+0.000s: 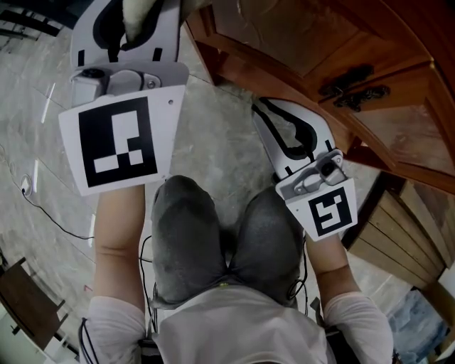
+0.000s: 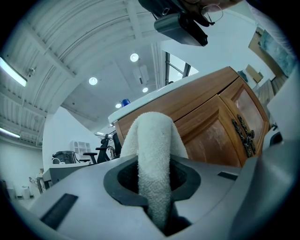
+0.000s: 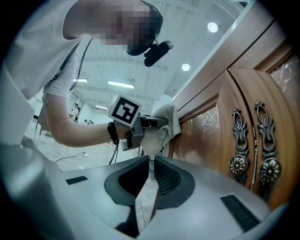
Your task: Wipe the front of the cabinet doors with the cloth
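My left gripper (image 1: 135,32) is raised at the upper left of the head view, shut on a white terry cloth (image 1: 138,15). In the left gripper view the cloth (image 2: 152,136) stands folded between the jaws of the left gripper (image 2: 152,164), with the wooden cabinet (image 2: 211,122) just beyond. From the right gripper view, the cloth (image 3: 167,119) lies against the top of the cabinet door (image 3: 206,136). My right gripper (image 1: 274,121) hangs lower, near the door, its jaws (image 3: 151,161) shut on nothing. Dark ornate handles (image 3: 240,140) sit on the doors.
Grey marbled floor tiles (image 1: 213,128) lie under the person's grey-trousered knees (image 1: 188,234). A thin cable (image 1: 50,213) runs across the floor at the left. Wooden slats (image 1: 398,231) stand at the right, and a dark chair (image 1: 28,302) at the lower left.
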### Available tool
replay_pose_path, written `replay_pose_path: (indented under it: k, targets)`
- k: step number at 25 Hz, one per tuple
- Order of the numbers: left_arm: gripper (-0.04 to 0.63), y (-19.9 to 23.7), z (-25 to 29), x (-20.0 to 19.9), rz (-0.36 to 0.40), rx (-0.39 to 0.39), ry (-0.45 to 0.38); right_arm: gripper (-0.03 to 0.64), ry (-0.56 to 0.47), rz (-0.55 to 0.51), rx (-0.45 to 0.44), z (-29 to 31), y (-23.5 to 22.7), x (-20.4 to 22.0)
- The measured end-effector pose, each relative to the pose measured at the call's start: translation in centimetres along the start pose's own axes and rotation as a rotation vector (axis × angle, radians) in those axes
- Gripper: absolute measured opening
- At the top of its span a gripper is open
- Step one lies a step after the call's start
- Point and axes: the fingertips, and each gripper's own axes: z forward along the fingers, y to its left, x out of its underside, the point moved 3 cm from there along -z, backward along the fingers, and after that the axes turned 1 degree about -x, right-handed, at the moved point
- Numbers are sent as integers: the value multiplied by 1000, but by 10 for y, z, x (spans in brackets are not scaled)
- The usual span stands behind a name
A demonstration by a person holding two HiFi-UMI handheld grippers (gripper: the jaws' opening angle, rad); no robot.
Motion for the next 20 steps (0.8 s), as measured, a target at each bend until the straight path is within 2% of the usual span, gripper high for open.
replay_pose_path:
  k: [5,20]
  targets:
    - [92,-12,3,-12,16,15,-46,58,-10,-4,11,-3,0,2]
    - [92,-70,3,-36,48,107,-51,58,-9,-23,53,-32,-13,6]
